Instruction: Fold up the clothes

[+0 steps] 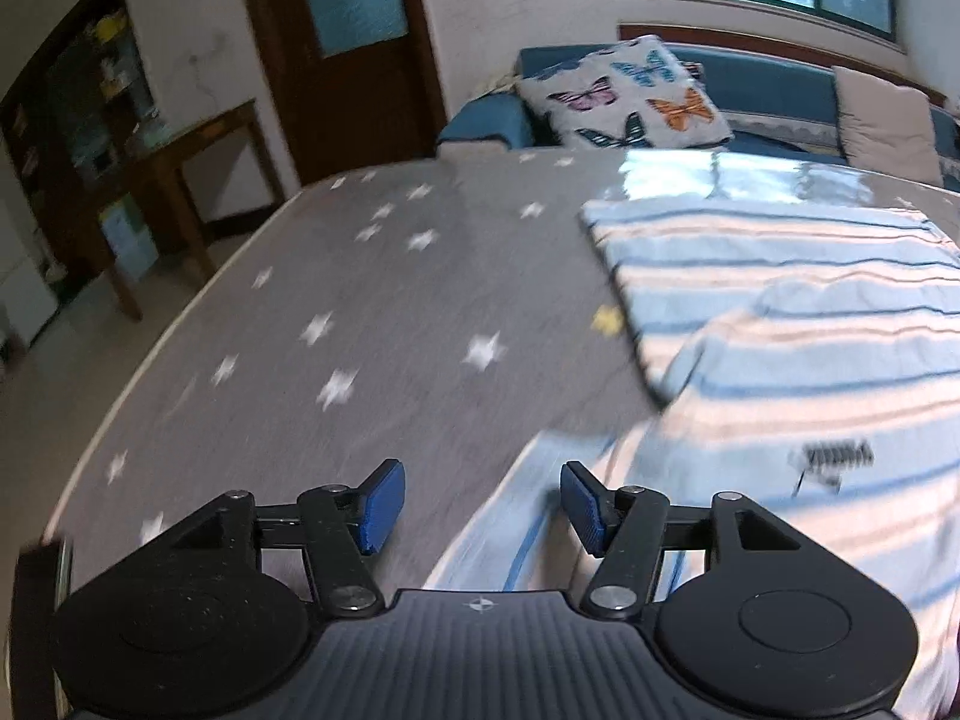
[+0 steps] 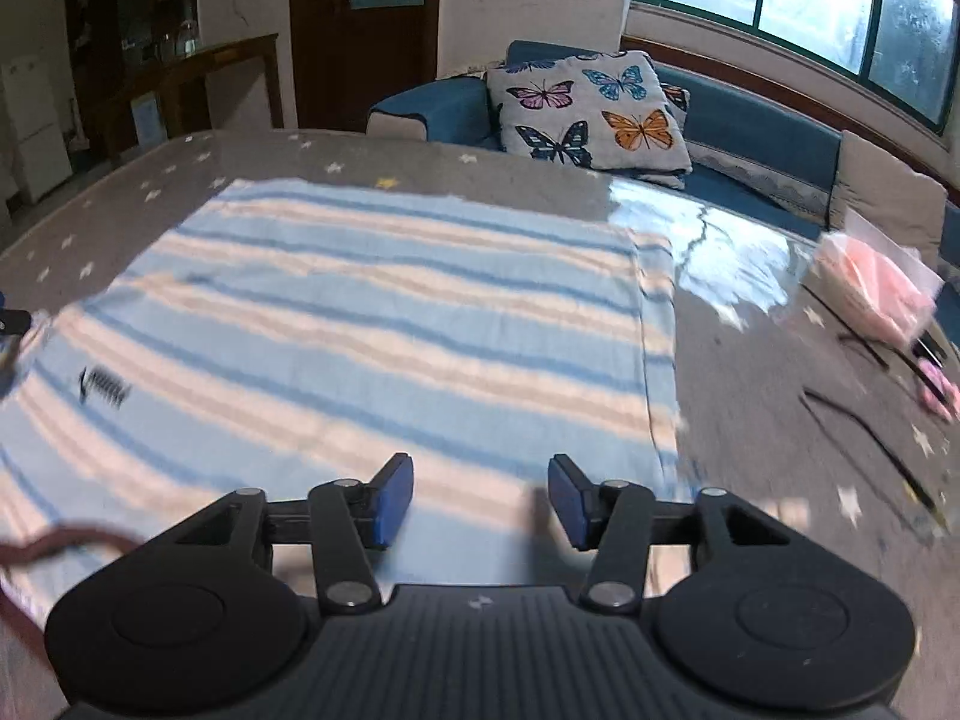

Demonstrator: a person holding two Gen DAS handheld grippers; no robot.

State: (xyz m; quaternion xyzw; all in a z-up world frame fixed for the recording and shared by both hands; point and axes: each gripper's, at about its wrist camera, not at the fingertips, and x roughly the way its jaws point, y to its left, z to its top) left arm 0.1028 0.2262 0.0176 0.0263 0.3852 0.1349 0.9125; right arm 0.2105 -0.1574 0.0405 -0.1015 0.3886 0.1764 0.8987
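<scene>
My left gripper point(image 1: 482, 507) angled down over the striped shirt's point(image 2: 360, 324) edge, jaws apart, empty, right gripper point(image 2: 480, 501) likewise released, bare star-print tabletop point(image 1: 336, 300) left.

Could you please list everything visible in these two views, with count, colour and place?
Striped garment: one, light blue, pink and white, spread on the table.
Table: one, grey cover with white stars.
Butterfly cushion: one, white with coloured butterflies, on the sofa.
Sofa: one, blue, behind the table.
Plain cushion: one, beige, on the sofa.
Pink bag: one, clear plastic, table's right edge.
Door: one, dark brown, far wall.
Side table: one, brown wood, far left.
Left tongs: open, empty, at the garment's left edge.
Right tongs: open, empty, over the garment.
</scene>
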